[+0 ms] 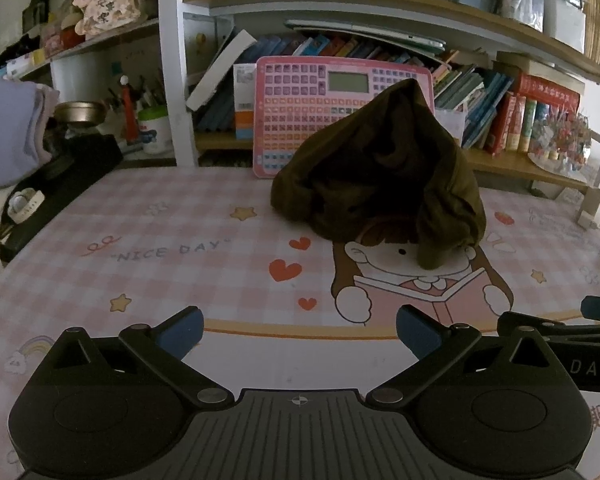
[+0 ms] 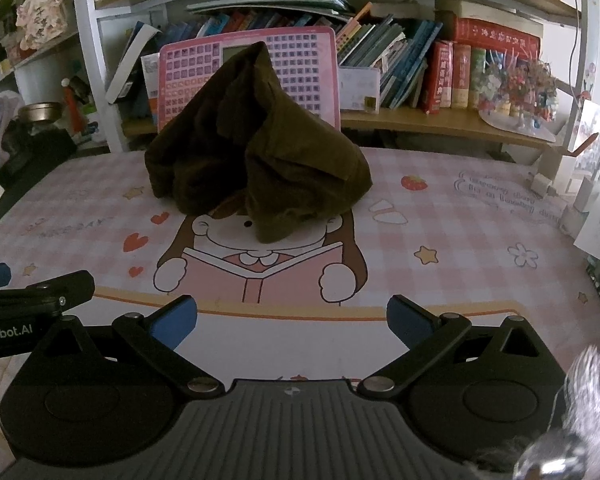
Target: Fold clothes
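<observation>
A dark olive-brown garment [image 1: 380, 172] lies crumpled in a tall heap on the pink checked table mat [image 1: 160, 240], toward the far side. It also shows in the right wrist view [image 2: 256, 160]. My left gripper [image 1: 300, 332] is open and empty, low over the near part of the mat, well short of the garment. My right gripper [image 2: 292, 324] is open and empty too, just right of the left one, also short of the garment. Each gripper's edge shows in the other's view.
A pink toy keyboard [image 1: 340, 116] leans on the bookshelf behind the garment. Shelves of books [image 2: 440, 72] fill the back. A black device with a white watch [image 1: 24, 204] sits at the left edge. White chargers and cables [image 2: 580, 196] lie at the right.
</observation>
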